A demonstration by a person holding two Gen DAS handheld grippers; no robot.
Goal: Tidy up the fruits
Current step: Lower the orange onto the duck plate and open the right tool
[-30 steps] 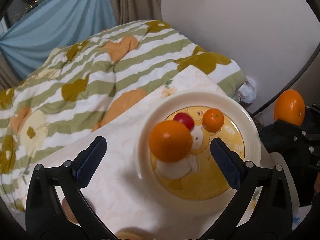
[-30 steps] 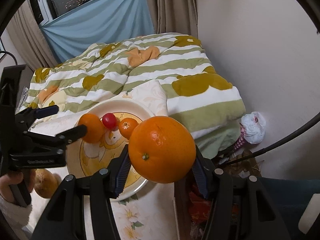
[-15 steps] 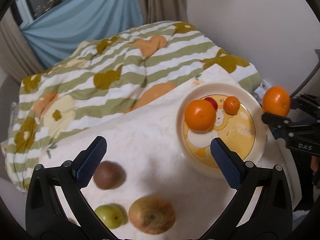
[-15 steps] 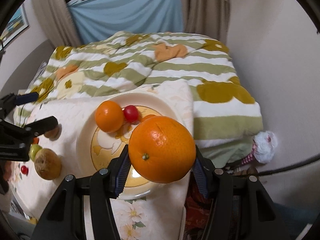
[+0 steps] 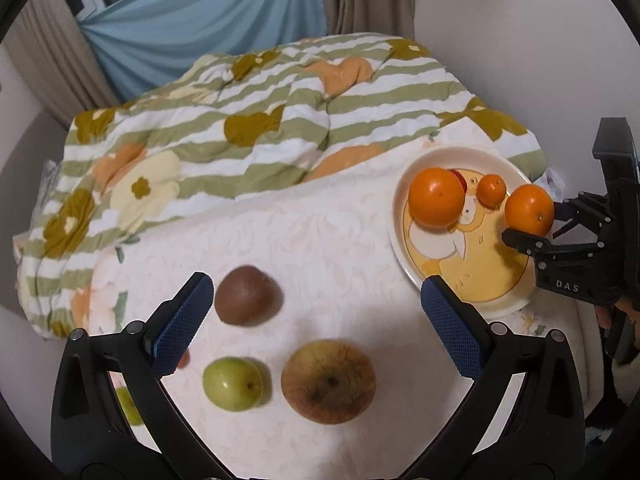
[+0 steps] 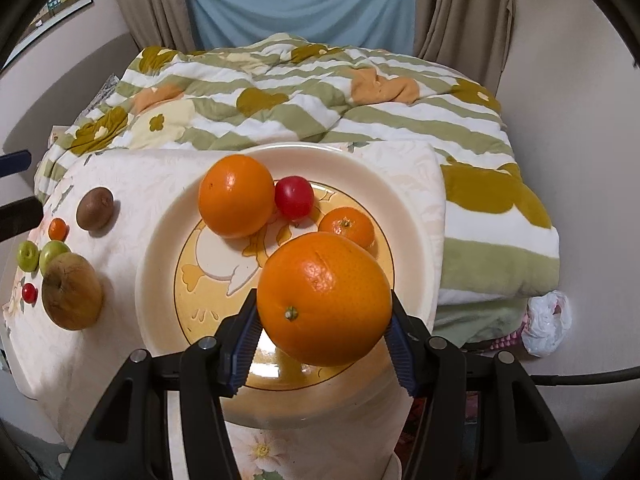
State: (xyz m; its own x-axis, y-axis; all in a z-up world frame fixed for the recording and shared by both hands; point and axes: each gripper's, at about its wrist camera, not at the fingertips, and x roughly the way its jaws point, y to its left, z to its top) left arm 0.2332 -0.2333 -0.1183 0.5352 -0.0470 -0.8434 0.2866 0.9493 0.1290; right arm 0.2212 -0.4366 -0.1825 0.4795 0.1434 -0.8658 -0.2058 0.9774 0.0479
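My right gripper [image 6: 322,340] is shut on a large orange [image 6: 324,299] and holds it above the near part of a cream plate [image 6: 160,248]. The plate carries another orange [image 6: 236,196], a red tomato [image 6: 294,197] and a small mandarin [image 6: 347,227]. My left gripper [image 5: 316,324] is open and empty above loose fruit on the cloth: a kiwi [image 5: 246,294], a green apple [image 5: 233,384] and a brown pear [image 5: 328,382]. The held orange [image 5: 529,209] and the plate [image 5: 400,236] also show at the right of the left wrist view.
A white cloth [image 5: 320,248] covers the table. A striped quilt [image 6: 320,92] lies behind it. More small fruit sits at the left: a tiny orange [image 6: 58,229], green apples [image 6: 27,255] and a red cherry tomato [image 6: 29,293]. A wall stands on the right.
My left gripper has drawn back from the plate toward the loose fruit on the left. My right gripper has carried the orange in over the plate.
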